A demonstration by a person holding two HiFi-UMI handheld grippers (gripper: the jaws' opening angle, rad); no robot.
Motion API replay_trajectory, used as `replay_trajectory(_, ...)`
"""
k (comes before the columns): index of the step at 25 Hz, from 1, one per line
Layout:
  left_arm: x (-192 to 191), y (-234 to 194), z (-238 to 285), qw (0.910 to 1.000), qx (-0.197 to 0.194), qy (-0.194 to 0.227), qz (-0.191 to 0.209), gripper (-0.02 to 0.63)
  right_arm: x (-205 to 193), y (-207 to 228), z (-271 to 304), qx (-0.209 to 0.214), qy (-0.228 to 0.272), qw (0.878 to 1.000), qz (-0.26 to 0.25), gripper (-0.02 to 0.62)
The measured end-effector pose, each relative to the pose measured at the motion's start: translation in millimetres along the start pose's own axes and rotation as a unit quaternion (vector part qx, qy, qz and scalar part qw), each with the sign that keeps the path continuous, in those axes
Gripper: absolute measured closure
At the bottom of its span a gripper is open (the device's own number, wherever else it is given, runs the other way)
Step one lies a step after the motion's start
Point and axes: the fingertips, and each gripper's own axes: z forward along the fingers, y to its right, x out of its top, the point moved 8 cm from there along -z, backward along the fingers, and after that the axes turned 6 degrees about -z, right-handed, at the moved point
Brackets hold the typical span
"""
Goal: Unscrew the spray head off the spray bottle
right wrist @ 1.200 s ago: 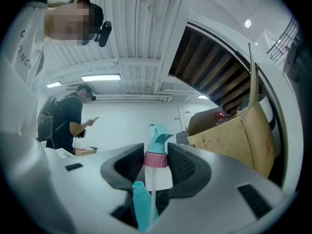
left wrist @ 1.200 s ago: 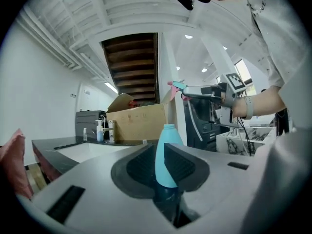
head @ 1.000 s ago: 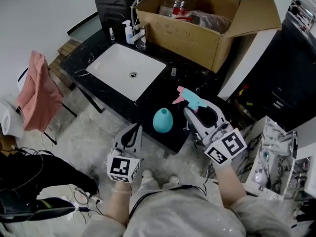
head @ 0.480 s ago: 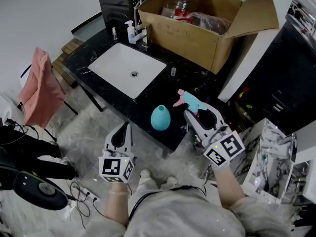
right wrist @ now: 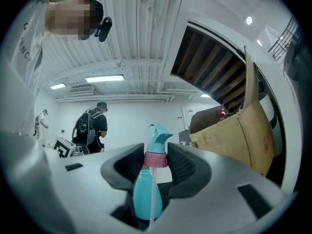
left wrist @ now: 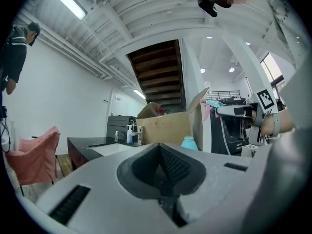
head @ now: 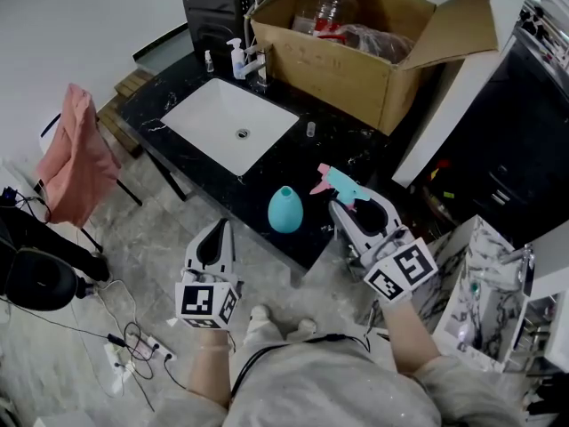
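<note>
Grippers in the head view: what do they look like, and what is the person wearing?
Left gripper and right gripper match: white, tapering bodies, dark grey ribbed pads lining the jaws, and a cube with black-and-white square markers at the hand end. The person wears a light grey top.

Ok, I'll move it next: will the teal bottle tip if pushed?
The teal bottle looks small and probably light, so a push may topple it. Its rounded body would likely roll, and it stands near the counter edge.
</note>
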Motion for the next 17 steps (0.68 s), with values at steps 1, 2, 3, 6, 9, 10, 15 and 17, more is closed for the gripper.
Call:
replay_trajectory(1, 0.1, 0.3, -0.7, 1.0, 0.001, 0.001, 0.0, 0.6, 0.1, -0.2, -0.6, 0.001, 0.0, 1.0, 0.0, 0.439)
replay_trajectory(2, 0.4, 0.5, -1.2, 1.0, 0.002, 0.002, -0.001, 0.6, 0.1, -0.5, -1.0, 0.002, 0.001, 1.0, 0.0, 0.439)
replay_trajectory(3, 0.7, 0.7, -1.4, 1.0, 0.002, 0.003, -0.002, 0.6, 0.2, -0.7, -1.2, 0.003, 0.002, 1.0, 0.0, 0.439)
replay_trajectory(6, 2.6, 1.3, -1.1, 1.0, 0.002, 0.006, -0.007, 0.6, 0.8, -0.9, -1.2, 0.004, 0.004, 1.0, 0.0, 0.439)
replay_trajectory(9, 5.1, 2.4, -1.2, 0.9999, 0.002, 0.01, -0.009, 0.6, 2.0, -0.6, -1.6, 0.005, 0.007, 1.0, 0.001, 0.439)
replay_trajectory(10, 5.9, 2.8, -1.5, 0.9999, 0.003, 0.011, -0.009, 0.6, 2.5, -0.6, -1.9, 0.006, 0.008, 1.0, 0.001, 0.439)
replay_trajectory(15, 9.1, 4.1, -2.8, 0.9998, 0.002, 0.015, -0.014, 0.6, 4.7, -0.9, -3.3, 0.009, 0.011, 1.0, 0.001, 0.439)
replay_trajectory(17, 10.0, 4.3, -3.0, 0.9997, 0.002, 0.017, -0.016, 0.6, 5.1, -0.9, -3.9, 0.009, 0.012, 1.0, 0.001, 0.439)
